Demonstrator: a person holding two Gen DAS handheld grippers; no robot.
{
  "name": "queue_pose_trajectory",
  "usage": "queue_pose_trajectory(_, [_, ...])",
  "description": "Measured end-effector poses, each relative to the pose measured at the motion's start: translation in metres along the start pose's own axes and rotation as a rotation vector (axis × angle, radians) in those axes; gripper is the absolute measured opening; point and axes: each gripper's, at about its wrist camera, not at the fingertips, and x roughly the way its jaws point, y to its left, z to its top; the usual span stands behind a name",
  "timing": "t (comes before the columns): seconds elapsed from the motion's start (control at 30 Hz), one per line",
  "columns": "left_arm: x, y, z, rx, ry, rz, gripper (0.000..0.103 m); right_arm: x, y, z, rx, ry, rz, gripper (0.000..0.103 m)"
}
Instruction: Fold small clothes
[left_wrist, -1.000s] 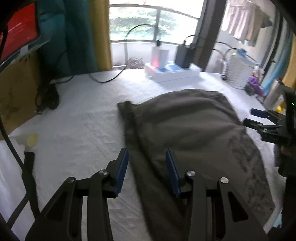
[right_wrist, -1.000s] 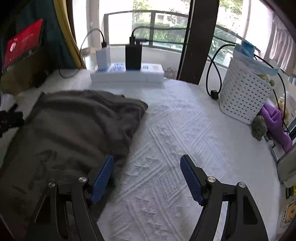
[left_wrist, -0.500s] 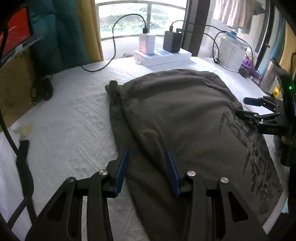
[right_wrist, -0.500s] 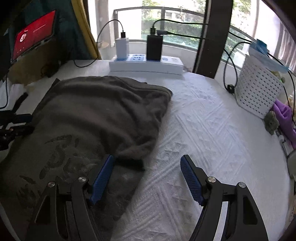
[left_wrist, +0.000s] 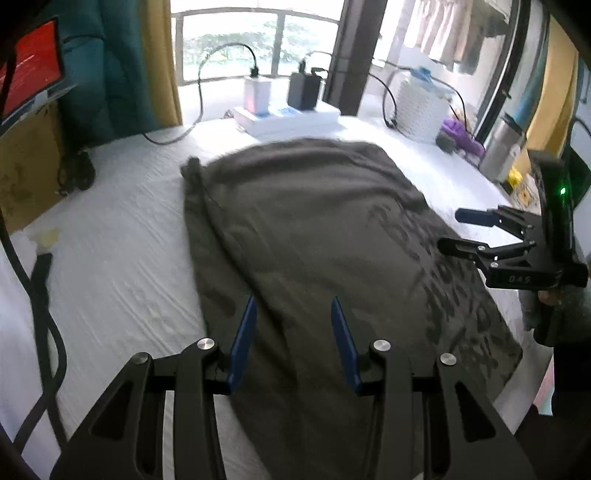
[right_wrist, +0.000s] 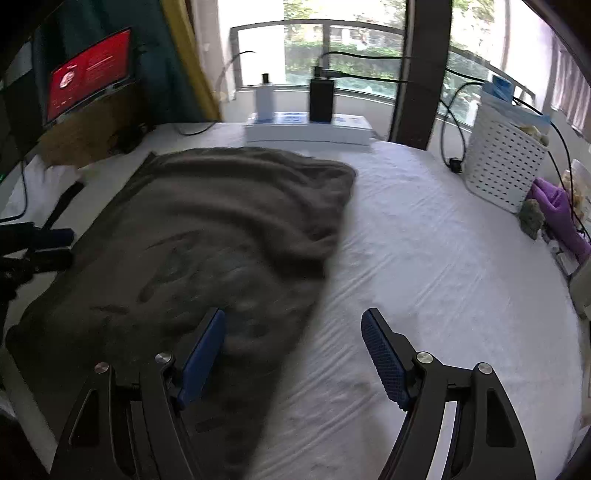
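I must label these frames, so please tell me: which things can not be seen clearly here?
- Grey garment: its near end is hidden below the left gripper in the left wrist view.
- Its dark print: blurred, unreadable.
- Right gripper: motion blur smears the cloth edge beneath it in the right wrist view.
- White basket: contents too small.

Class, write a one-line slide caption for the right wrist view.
Open right gripper poised over the edge of a dark grey garment spread on a white bedsheet, window beyond.
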Motion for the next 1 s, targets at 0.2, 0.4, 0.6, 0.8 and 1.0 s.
queue_pose_trajectory(0.2, [0.006, -0.006, -0.022, 0.040, 0.017, 0.126, 0.046, -0.001, 0.017, -0.019, -0.026, 0.029, -0.013, 0.078])
queue_pose_trajectory(0.4, [0.004, -0.003, -0.025, 0.025, 0.000, 0.140, 0.047, -0.013, 0.014, -0.037, -0.007, 0.022, -0.040, 0.081])
queue_pose_trajectory(0.6, [-0.014, 0.001, -0.031, -0.026, -0.009, 0.156, 0.047, -0.031, 0.015, -0.055, 0.019, 0.024, -0.050, 0.081])
queue_pose_trajectory(0.8, [-0.030, -0.005, -0.043, -0.062, -0.022, 0.054, 0.049, -0.046, 0.031, -0.069, -0.018, 0.024, 0.008, 0.081])
queue_pose_trajectory(1.0, [-0.020, -0.002, -0.057, -0.109, 0.002, 0.056, 0.061, -0.045, 0.038, -0.081, -0.034, 0.027, -0.002, 0.081])
